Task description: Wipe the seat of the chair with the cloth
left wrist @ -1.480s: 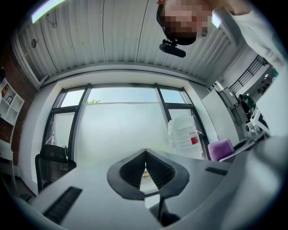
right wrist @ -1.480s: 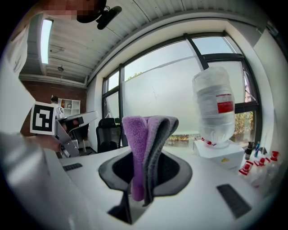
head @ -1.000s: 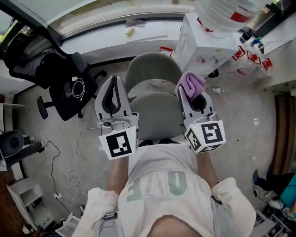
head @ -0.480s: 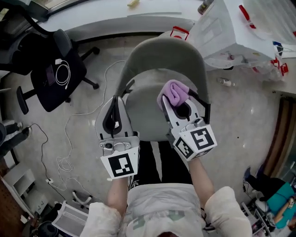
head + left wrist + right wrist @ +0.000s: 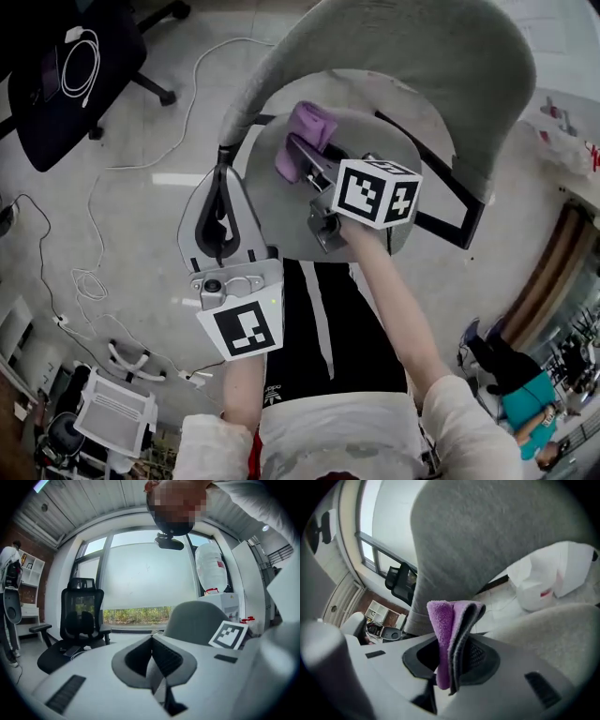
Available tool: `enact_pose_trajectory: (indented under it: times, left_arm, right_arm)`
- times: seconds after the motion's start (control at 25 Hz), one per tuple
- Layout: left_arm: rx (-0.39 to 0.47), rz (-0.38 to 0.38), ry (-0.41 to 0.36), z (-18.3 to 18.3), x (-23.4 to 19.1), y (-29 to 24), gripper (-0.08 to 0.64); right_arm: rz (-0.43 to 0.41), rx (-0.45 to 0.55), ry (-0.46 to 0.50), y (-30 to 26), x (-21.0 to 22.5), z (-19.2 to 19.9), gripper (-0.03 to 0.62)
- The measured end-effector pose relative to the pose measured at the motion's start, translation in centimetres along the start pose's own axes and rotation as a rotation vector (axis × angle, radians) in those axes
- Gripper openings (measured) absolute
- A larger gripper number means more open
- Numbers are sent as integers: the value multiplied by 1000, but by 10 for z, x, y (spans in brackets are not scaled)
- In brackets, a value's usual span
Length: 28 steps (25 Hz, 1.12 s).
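Observation:
The grey chair has its seat under my right gripper and its curved backrest beyond. My right gripper is turned on its side over the seat's left part, shut on a folded purple cloth that sticks out past the fingertips. In the right gripper view the cloth stands pinched in the right gripper, with the backrest close ahead and the seat at the right. My left gripper hangs shut and empty beside the seat's left edge; its jaws meet.
A black office chair with a coiled white cable stands to the left, also in the left gripper view. Loose cables lie on the floor. A white plastic bag sits past the grey chair. The person's legs stand at the seat's front.
The head view has moved in over the chair. My right gripper has swung left over the seat with the cloth and rolled onto its side. The left gripper stays by the seat's left edge.

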<state>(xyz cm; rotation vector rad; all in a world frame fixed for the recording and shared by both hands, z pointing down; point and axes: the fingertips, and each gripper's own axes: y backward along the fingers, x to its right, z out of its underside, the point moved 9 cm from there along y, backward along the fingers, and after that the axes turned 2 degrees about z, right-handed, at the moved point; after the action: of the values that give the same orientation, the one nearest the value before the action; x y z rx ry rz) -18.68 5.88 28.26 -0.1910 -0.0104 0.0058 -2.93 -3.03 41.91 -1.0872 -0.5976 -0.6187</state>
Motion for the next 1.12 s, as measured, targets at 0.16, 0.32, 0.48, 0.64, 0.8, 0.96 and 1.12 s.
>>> enact_pose_trajectory:
  times: [0.16,0.32,0.48,0.64,0.8,0.96,1.12]
  left_arm:
    - [-54,-21,32,26,-8,8,12]
    - [-88,-23,40,38,-11,10,12]
    - [-99,-21,36,37,-10,10,12]
    - [-99,-19,35,36,-11,10,12]
    - [-105,-17,27,36,-11,9,12]
    - [-110,-16,30,38,-11,8,12]
    - [-96,4,28,34,-4,2,12]
  right_arm:
    - [16,-149,-24,-50,6,17,86]
    - [62,-255,-30,-86,10,29,86]
    - [100,-305,-20,-105,13,35,86]
    - [140,-328,-5,-114,20,36,86]
    - [175,-331,-18,-112,34,35,86]
    - [186,-305,-64,-100,50,34,86]
    - [202,-278,-88,-80,68,28,86]
